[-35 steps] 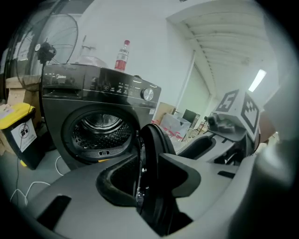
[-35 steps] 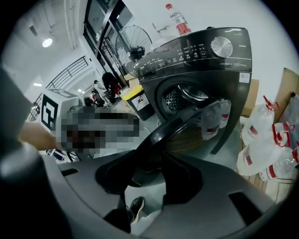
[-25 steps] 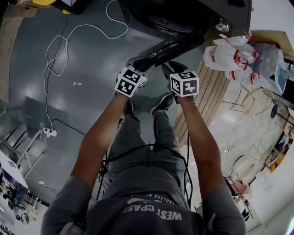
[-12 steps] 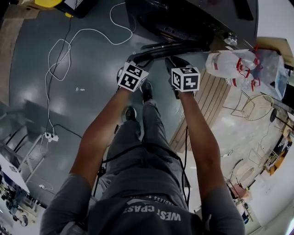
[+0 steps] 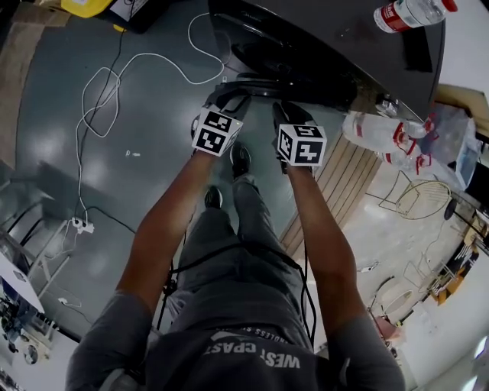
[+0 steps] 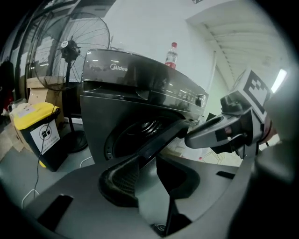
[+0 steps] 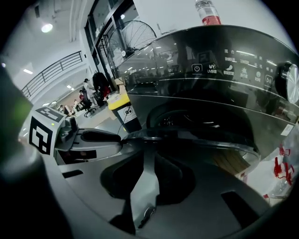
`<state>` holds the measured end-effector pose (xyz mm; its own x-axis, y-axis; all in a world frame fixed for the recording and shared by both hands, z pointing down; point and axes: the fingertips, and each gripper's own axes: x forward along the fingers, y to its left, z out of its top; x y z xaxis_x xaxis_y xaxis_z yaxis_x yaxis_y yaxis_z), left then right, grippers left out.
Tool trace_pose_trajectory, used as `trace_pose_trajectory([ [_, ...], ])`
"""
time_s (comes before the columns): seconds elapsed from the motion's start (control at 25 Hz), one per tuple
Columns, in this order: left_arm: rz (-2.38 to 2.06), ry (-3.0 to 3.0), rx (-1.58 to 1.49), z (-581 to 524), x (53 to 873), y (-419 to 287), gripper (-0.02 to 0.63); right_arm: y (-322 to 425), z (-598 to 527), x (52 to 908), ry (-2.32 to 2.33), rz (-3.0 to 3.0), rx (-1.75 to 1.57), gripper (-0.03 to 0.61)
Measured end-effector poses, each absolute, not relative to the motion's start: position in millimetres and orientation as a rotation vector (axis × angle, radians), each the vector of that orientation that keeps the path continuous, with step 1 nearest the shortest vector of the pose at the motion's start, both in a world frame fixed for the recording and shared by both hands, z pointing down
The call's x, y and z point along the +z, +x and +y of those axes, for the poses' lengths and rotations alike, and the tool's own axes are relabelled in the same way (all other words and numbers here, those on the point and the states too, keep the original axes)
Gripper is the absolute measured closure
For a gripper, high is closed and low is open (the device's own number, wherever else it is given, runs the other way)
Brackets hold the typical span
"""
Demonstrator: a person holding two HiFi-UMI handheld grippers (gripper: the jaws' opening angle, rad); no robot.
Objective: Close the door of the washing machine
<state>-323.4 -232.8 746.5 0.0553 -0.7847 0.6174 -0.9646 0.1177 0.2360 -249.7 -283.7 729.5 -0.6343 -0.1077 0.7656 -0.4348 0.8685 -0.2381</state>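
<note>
The dark grey washing machine [image 5: 328, 42] stands ahead with its round door [image 5: 256, 82] ajar, close to the drum opening [image 6: 138, 130]. My left gripper [image 5: 231, 98] has its fingertips at the door's rim [image 6: 161, 140], which runs along the left jaw. The right gripper [image 5: 286, 112] sits beside it, and the rim [image 7: 201, 142] crosses just beyond its jaws. Both pairs of jaws are closing, with a narrow gap and nothing clamped between them. Each gripper shows in the other's view: the right gripper [image 6: 219, 133] and the left gripper [image 7: 93, 140].
A water bottle [image 5: 409, 11] stands on the machine's top. Also here: a control knob [image 7: 292, 84], a yellow bin [image 6: 37, 126] and a standing fan [image 6: 70, 46] at left, a white cable [image 5: 99, 84] on the floor, plastic bags [image 5: 382, 134], a wooden board [image 5: 336, 191] and a wire chair [image 5: 424, 198] at right.
Both grippers have moved forward toward the machine and the door has swung with them, from wide open to nearly against the front. The person has stepped closer.
</note>
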Motion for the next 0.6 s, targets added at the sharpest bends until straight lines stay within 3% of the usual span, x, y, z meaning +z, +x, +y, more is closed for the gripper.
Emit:
trace_pose_trajectory([
  [0.6, -1.815, 1.650, 0.282, -303.8, 745.3, -365.9, 0.499, -276.8, -348.1, 739.2, 0.558, -2.248, 0.547, 0.530],
])
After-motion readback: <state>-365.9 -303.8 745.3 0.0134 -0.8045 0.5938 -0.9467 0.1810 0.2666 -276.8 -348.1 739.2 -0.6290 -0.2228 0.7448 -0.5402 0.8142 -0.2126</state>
